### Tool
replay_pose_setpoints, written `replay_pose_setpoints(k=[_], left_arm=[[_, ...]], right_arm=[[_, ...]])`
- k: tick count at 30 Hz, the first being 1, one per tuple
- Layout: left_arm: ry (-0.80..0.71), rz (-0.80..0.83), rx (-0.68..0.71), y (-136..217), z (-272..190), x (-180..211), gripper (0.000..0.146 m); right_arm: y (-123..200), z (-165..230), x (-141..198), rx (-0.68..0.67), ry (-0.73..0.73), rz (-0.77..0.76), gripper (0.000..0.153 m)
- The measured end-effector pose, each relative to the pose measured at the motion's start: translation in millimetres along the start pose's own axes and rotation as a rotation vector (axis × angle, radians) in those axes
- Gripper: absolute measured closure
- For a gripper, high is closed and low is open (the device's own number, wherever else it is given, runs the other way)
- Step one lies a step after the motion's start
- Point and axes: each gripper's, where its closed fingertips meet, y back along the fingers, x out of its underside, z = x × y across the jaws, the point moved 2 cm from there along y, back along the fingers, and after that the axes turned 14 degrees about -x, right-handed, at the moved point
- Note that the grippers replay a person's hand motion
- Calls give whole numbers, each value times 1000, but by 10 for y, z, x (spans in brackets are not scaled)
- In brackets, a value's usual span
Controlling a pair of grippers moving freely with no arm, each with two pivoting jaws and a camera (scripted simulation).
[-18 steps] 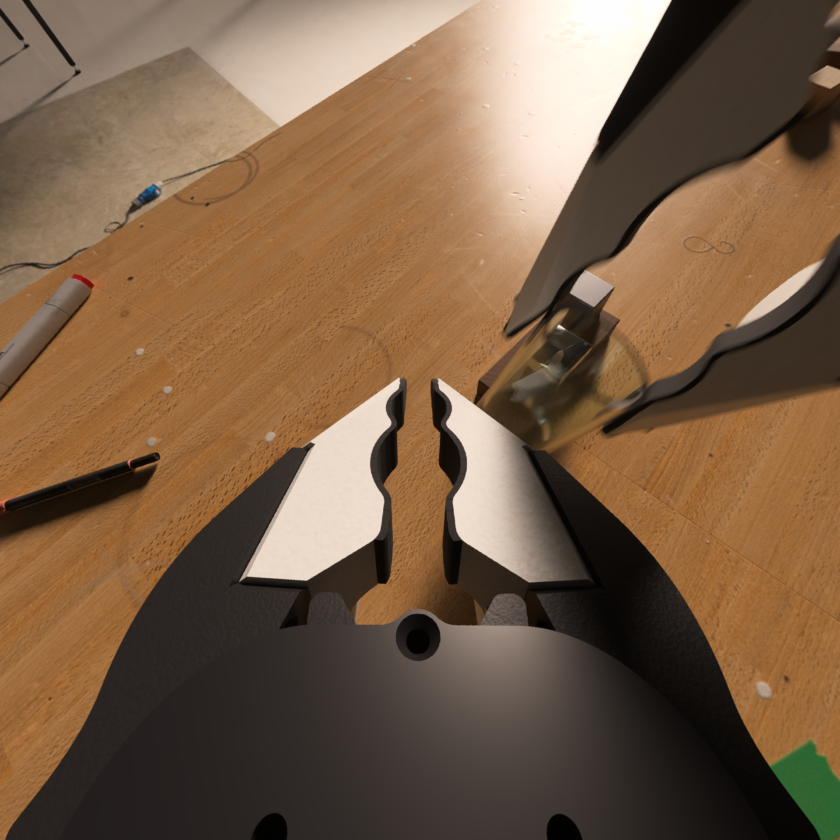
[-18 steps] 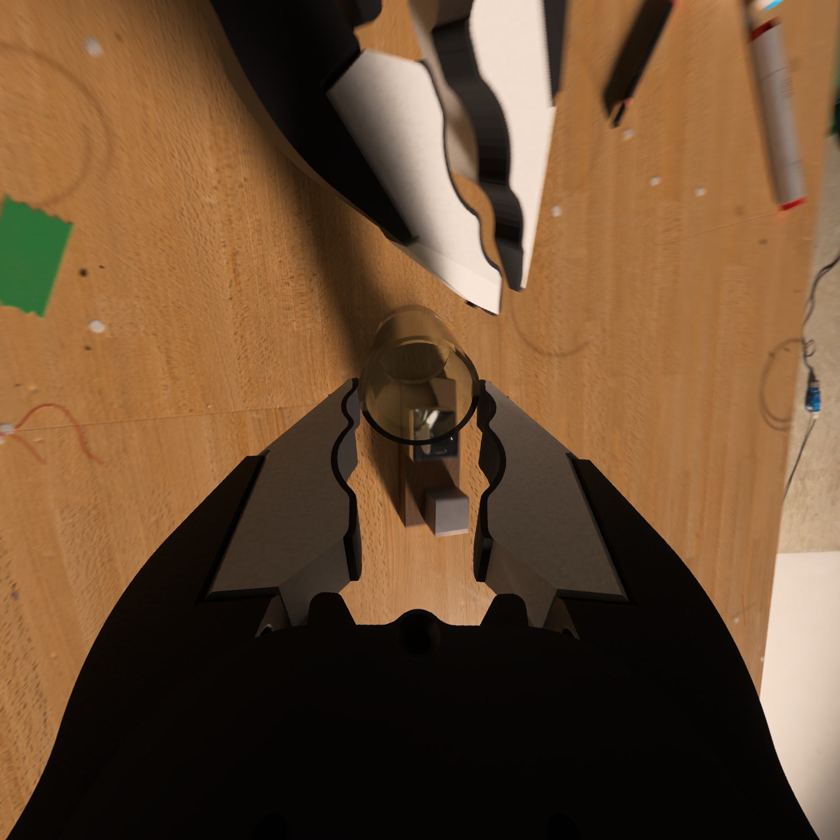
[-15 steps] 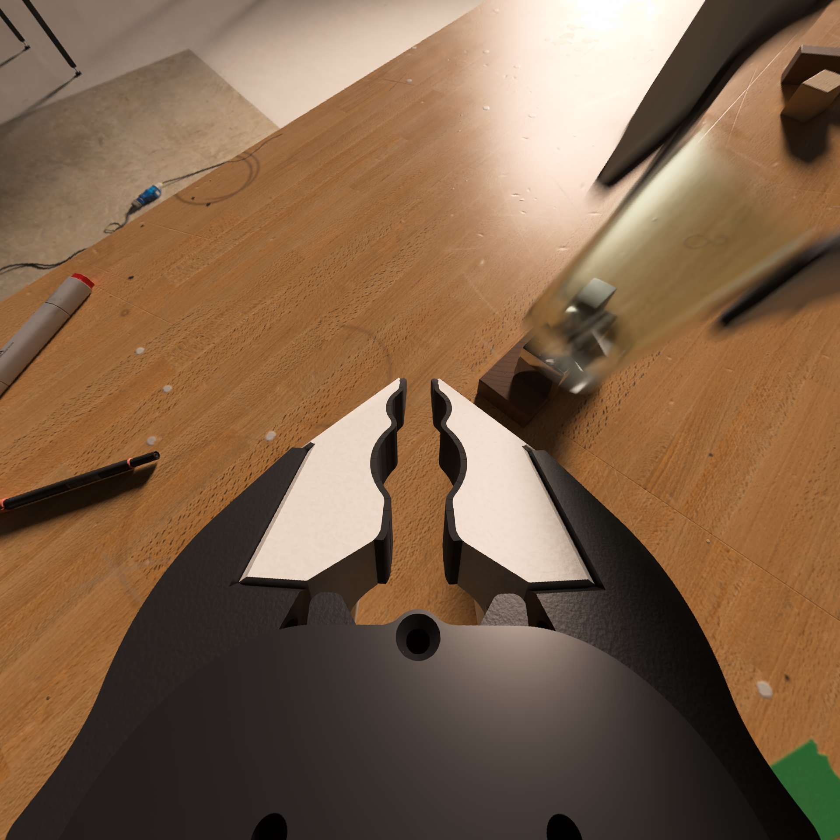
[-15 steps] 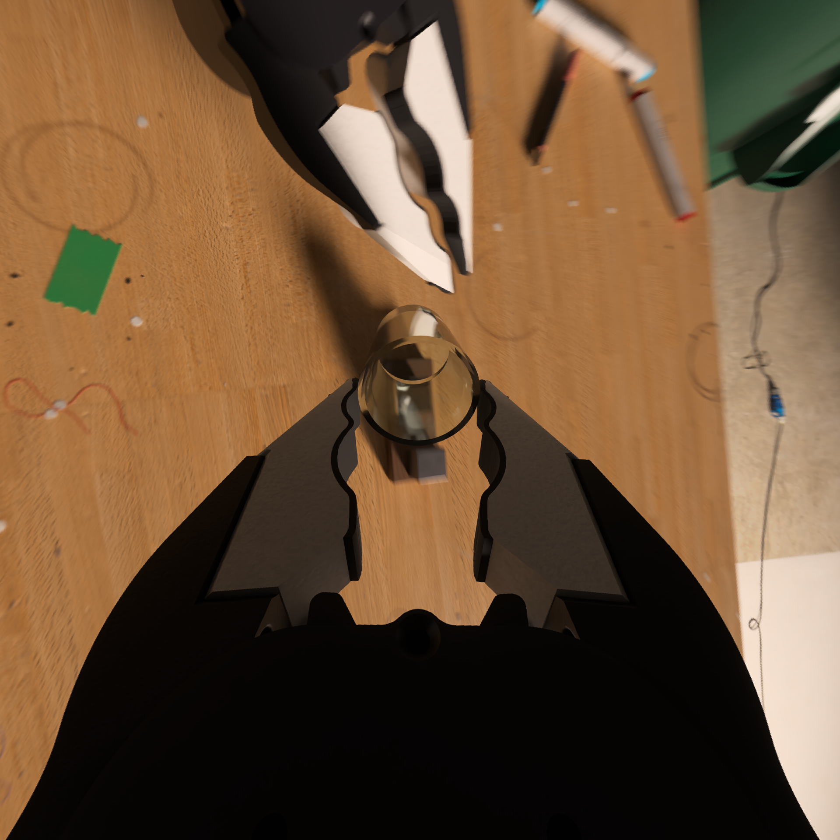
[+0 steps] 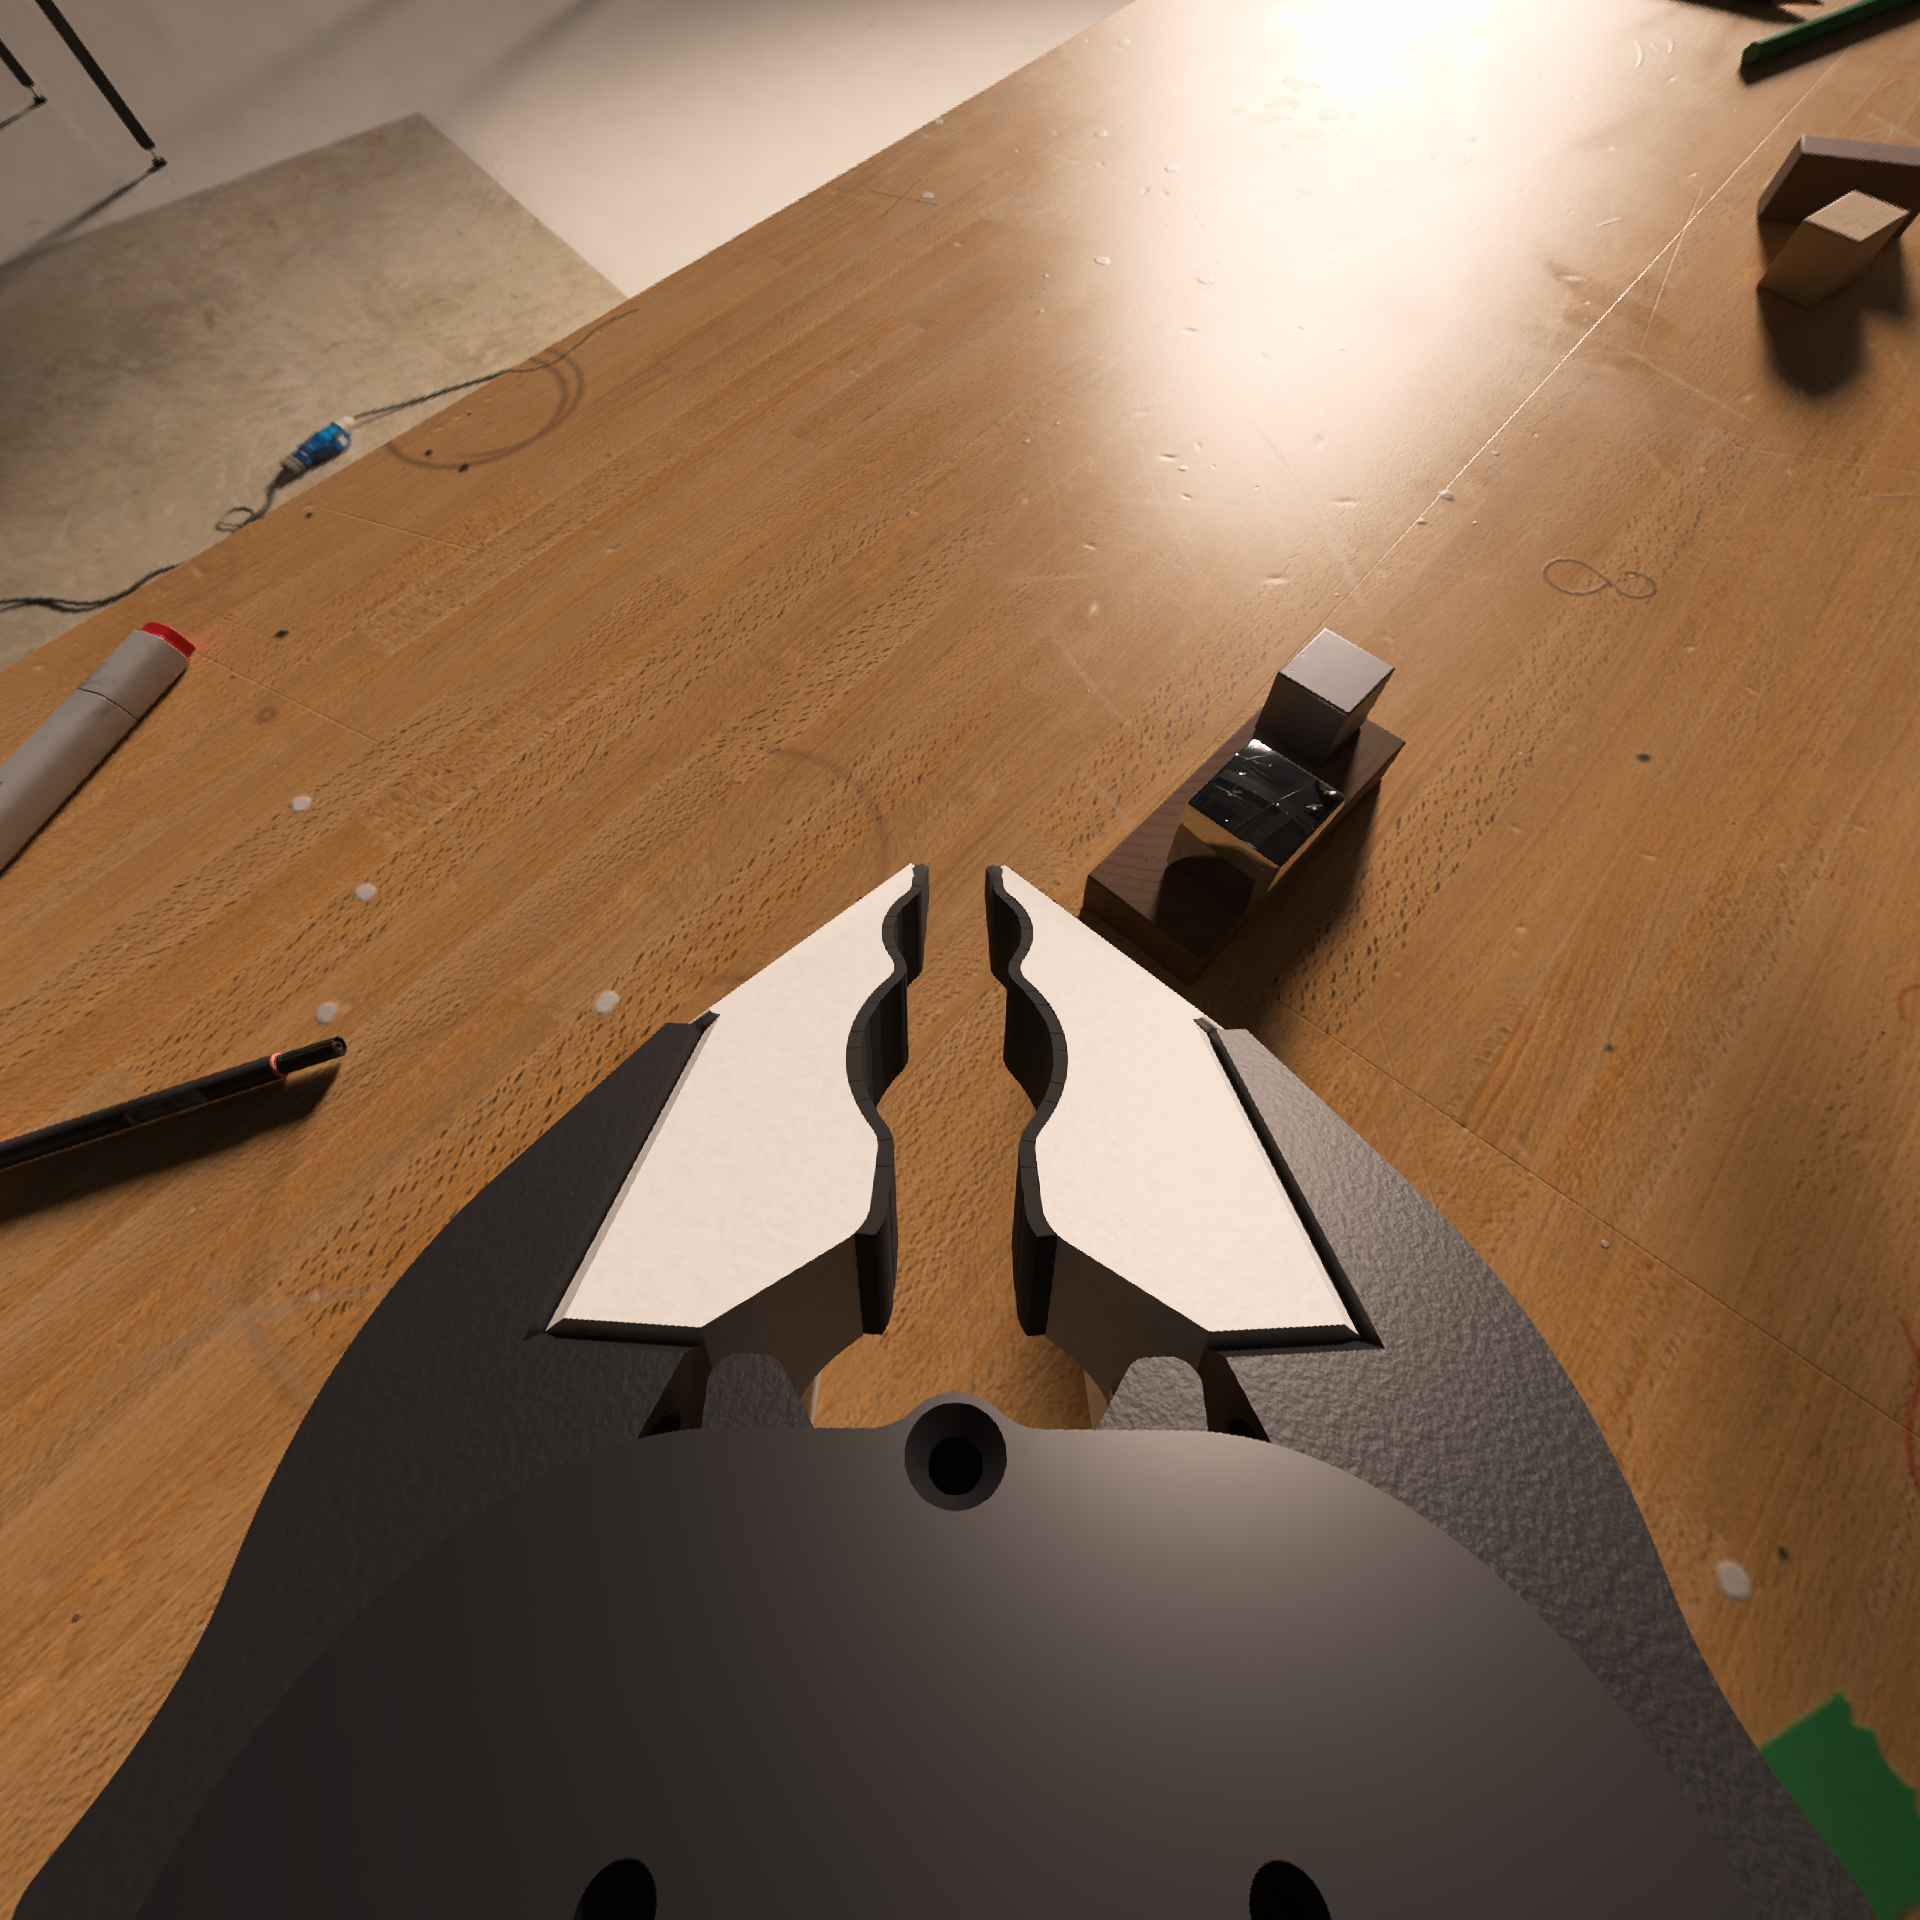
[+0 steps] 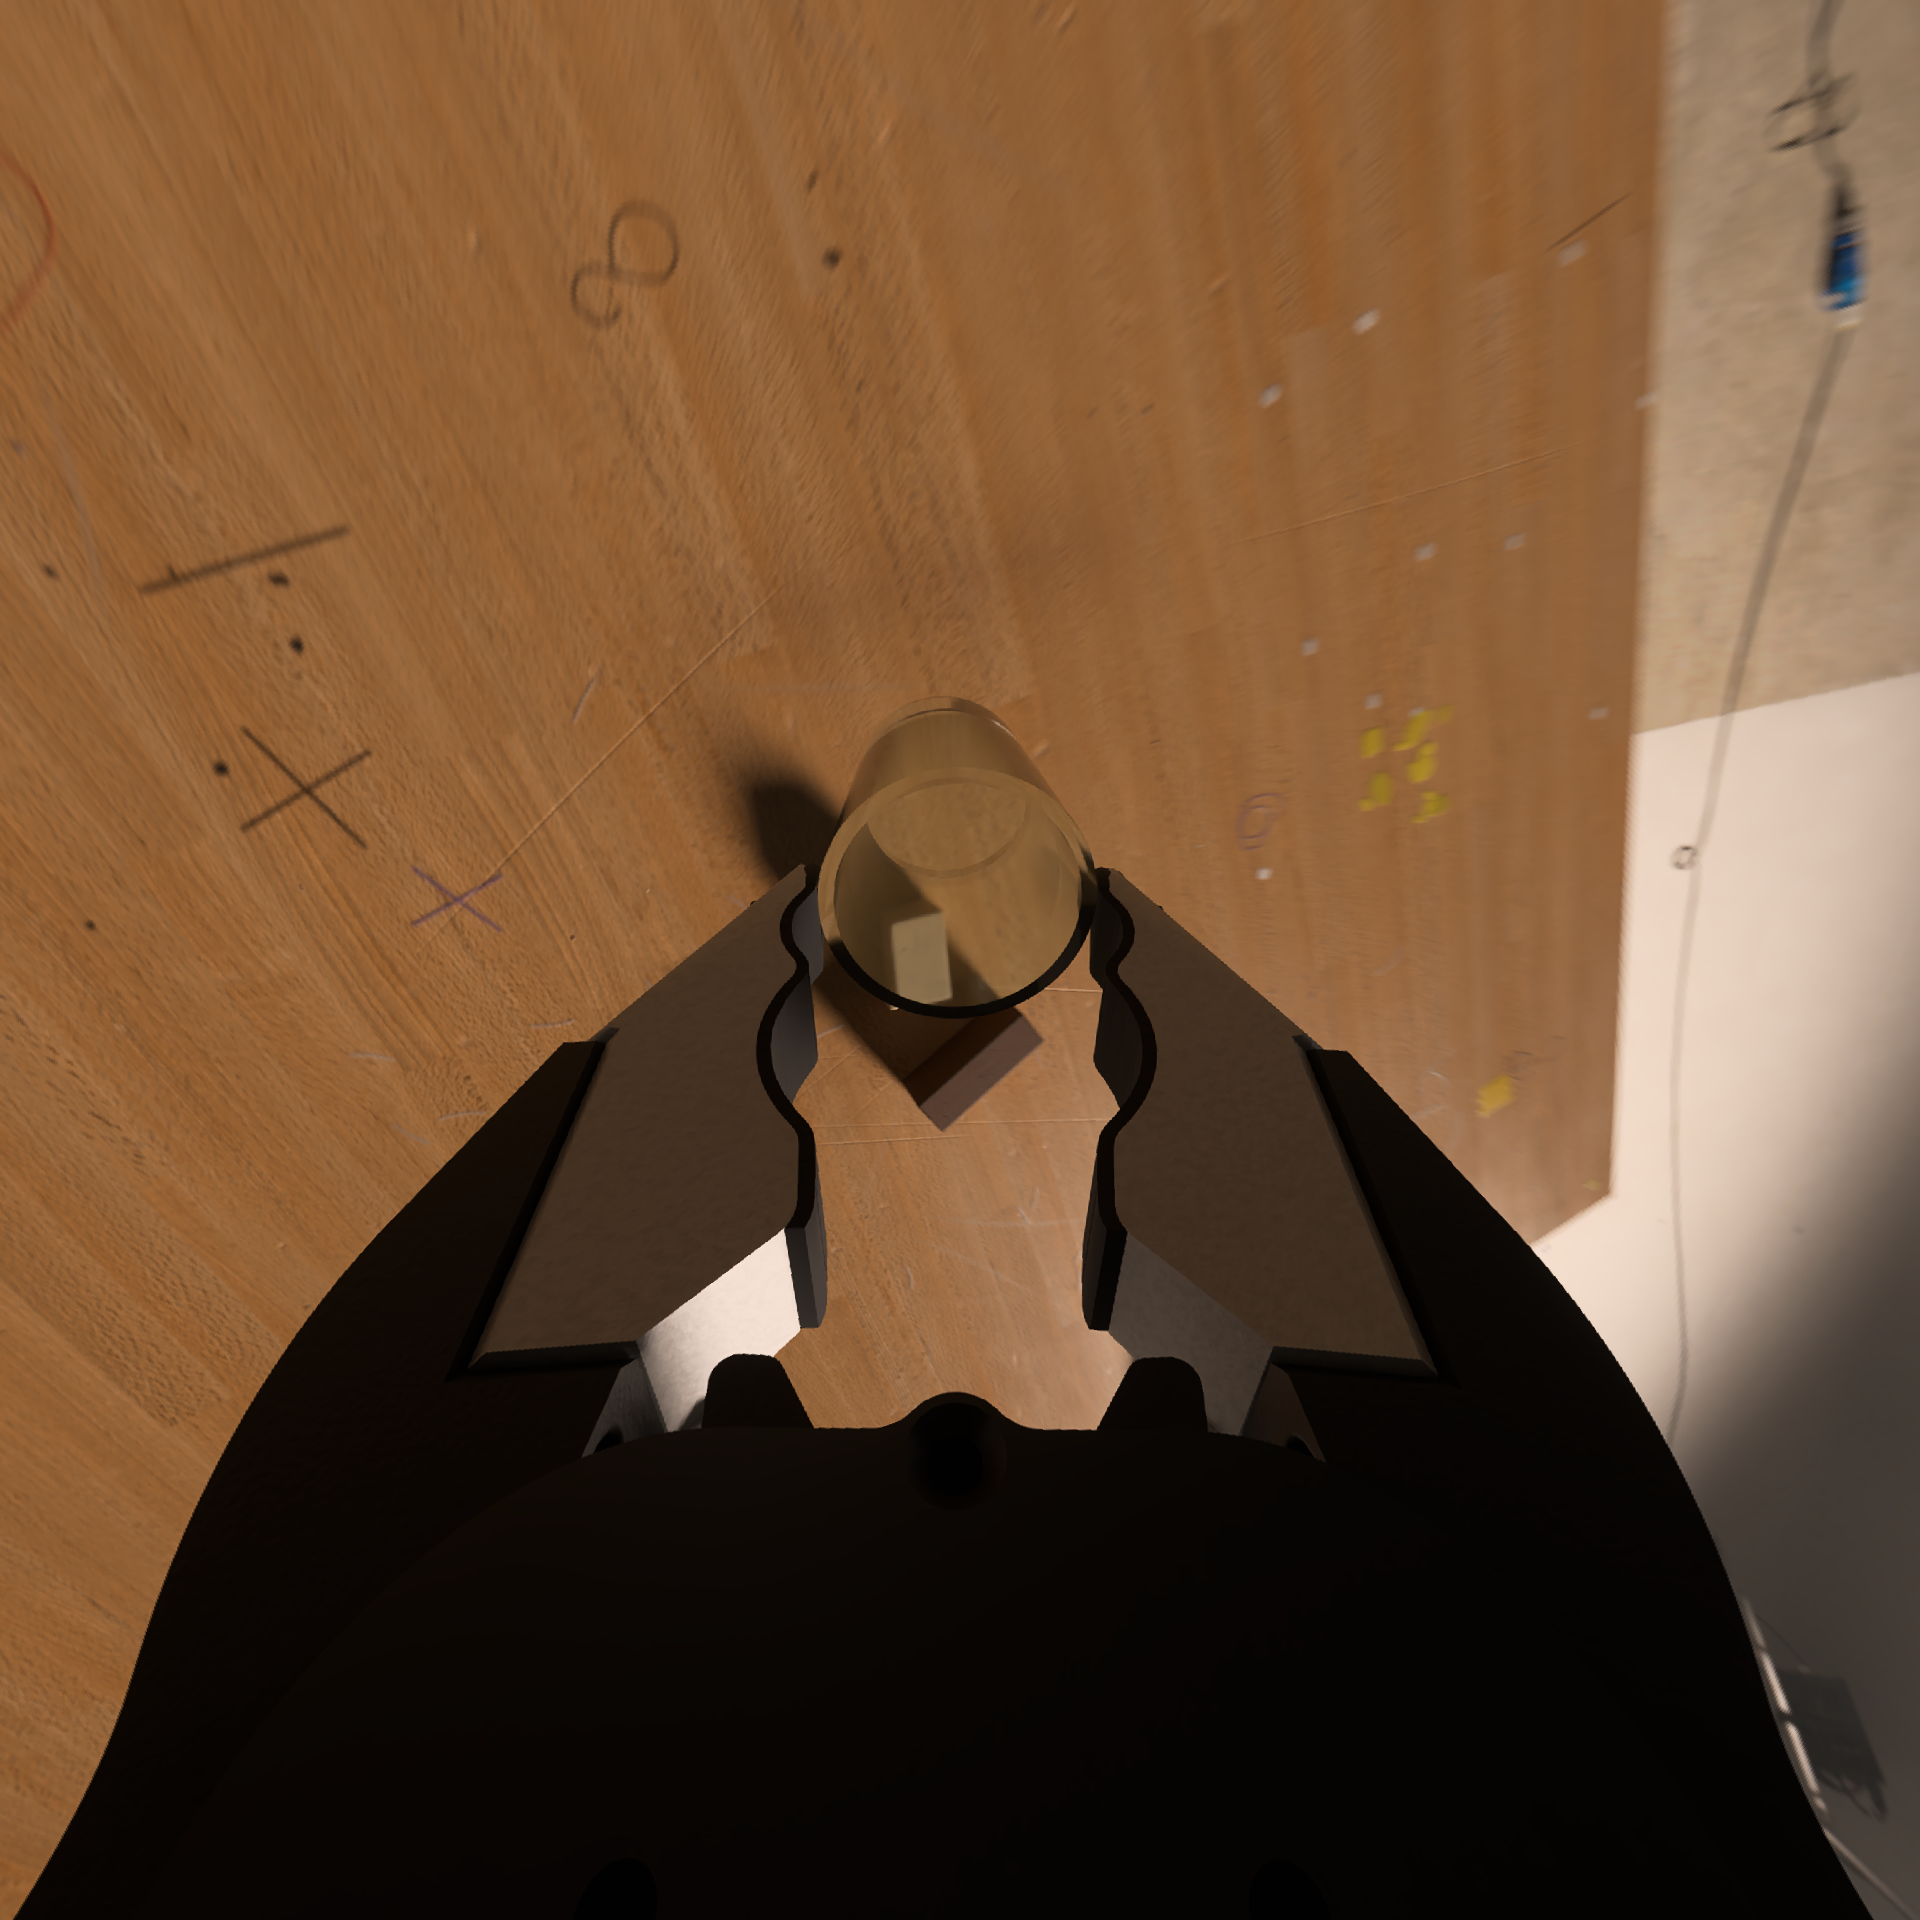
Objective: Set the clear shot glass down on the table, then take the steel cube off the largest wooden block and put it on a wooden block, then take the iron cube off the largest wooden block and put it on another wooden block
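My right gripper (image 6: 954, 883) is shut on the clear shot glass (image 6: 956, 821) and holds it above the table, mouth towards the camera. A dark wooden block (image 6: 971, 1075) lies below it, and a pale block (image 6: 920, 956) shows through the glass. In the left wrist view the largest wooden block (image 5: 1164, 914), dark brown, lies just right of my left gripper (image 5: 956, 883), which is shut and empty. A shiny steel cube (image 5: 1262, 816) and a dull grey iron cube (image 5: 1330, 691) sit on it. Two smaller wooden blocks (image 5: 1834, 234) stand far right.
A marker (image 5: 94, 717) and a black pencil (image 5: 166, 1101) lie at the left. A green patch (image 5: 1849, 1787) is at the lower right. A cable with a blue plug (image 5: 317, 447) lies on the floor. The table's edge (image 6: 1621, 935) is right of the glass.
My right gripper has carried the shot glass up and away from the largest block, out of the left wrist view, to above the smaller blocks. The left gripper has not moved.
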Motion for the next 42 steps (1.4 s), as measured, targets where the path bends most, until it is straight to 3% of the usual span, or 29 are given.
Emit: replay_pose_setpoints(k=[7,14,17,20,23,26,29,32,35,42], left_arm=[[1,0,-5,0,2,1,135],[7,-2,3,-3,6,2,135],[10,-3,6,-7,5,1,135],[9,-4,5,-15,1,-6,135],[2,-5,0,-22,-7,-13,135],[-1,-7,-6,-22,-7,-13,135],[1,-12,-9,-21,-3,-9,135],[-2,-14,-13,-19,-1,-8,135],[-11,-14,-20,-18,-9,-13,135],[-25,-18,-26,-26,-17,-24,135]], right_arm=[[-644,-29,255,-111,38,147,101],[-747,-29,291,-161,14,198,101],[-419,-81,239,-69,-22,194,70],[114,-64,-182,99,18,75,72],[362,253,-1057,119,176,-154,81],[111,537,-1837,86,276,-199,84],[-403,667,-2377,4,324,-201,87],[-936,593,-2642,-30,292,-154,93],[-1325,476,-2683,-33,251,-79,95],[-1563,477,-2715,-51,245,-74,118]])
